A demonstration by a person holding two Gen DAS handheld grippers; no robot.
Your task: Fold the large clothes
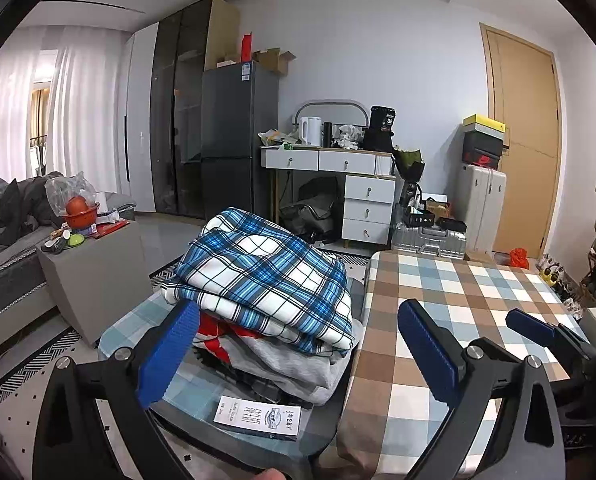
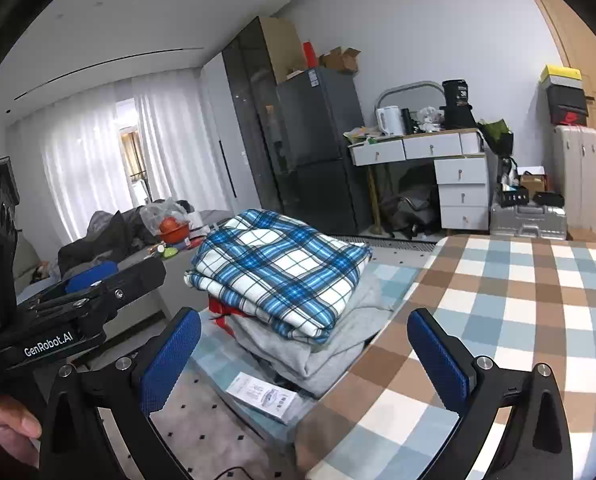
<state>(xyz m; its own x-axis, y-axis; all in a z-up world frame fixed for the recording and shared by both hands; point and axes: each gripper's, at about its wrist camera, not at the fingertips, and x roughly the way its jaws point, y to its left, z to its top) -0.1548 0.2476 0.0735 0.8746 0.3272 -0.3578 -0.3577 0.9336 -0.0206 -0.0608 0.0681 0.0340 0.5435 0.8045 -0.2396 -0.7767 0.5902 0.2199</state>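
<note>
Right up close, the left gripper (image 1: 298,344) has its blue fingers (image 1: 170,354) spread wide with nothing between them, hovering low in front of a pile of folded clothes (image 1: 270,312). Over on the right wrist view, the right gripper (image 2: 304,350) is just as wide open and empty too, its padded fingers (image 2: 172,354) framing the same pile. On top sits a blue and white plaid garment (image 2: 282,270), folded, resting on a grey one (image 2: 338,344), with a flash of red (image 1: 214,330) underneath. A white paper tag (image 1: 258,416) lies just in front of the pile. Beside it on the right, the checked surface (image 1: 474,292) stretches away. The left gripper's body (image 2: 58,312) shows at the left edge of the right view.
</note>
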